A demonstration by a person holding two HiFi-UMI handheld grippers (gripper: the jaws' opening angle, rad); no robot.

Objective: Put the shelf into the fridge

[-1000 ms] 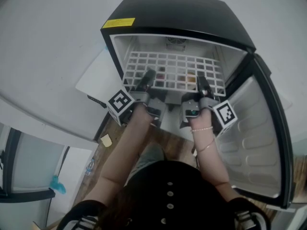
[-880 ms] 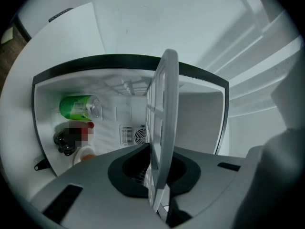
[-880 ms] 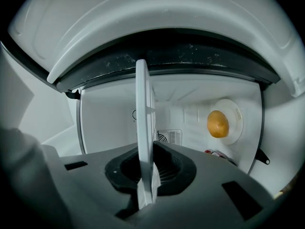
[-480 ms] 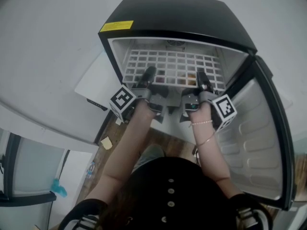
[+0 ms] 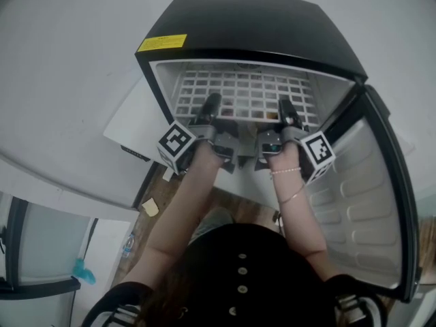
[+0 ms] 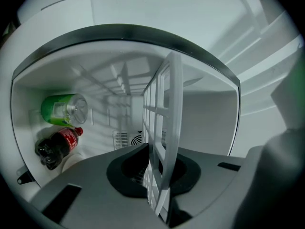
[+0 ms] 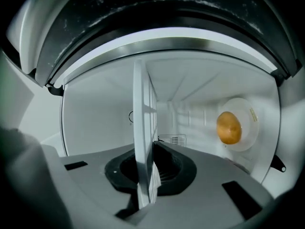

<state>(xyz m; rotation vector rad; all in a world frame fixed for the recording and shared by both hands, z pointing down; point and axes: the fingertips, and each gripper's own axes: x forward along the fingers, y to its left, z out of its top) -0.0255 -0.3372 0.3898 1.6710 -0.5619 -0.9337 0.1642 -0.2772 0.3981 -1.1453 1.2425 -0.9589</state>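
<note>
Looking down, we see the white plastic grid shelf point(image 5: 248, 94) inside the black-topped, white-lined fridge point(image 5: 252, 19) at upper centre, our left gripper point(image 5: 211, 107) and right gripper point(image 5: 286, 111) each clamped on its front edge. Only the left gripper view shows a shiny green can point(image 6: 64, 109) and dark red-labelled bottle point(image 6: 57, 146); only the right gripper view shows a round orange object point(image 7: 228, 126).

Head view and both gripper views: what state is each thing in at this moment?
fridge: open, door swung wide.
shelf: mostly inside the fridge, held at its front edge.
left gripper: shut on the shelf.
right gripper: shut on the shelf.
cola bottle: capped, inside the fridge.
</note>
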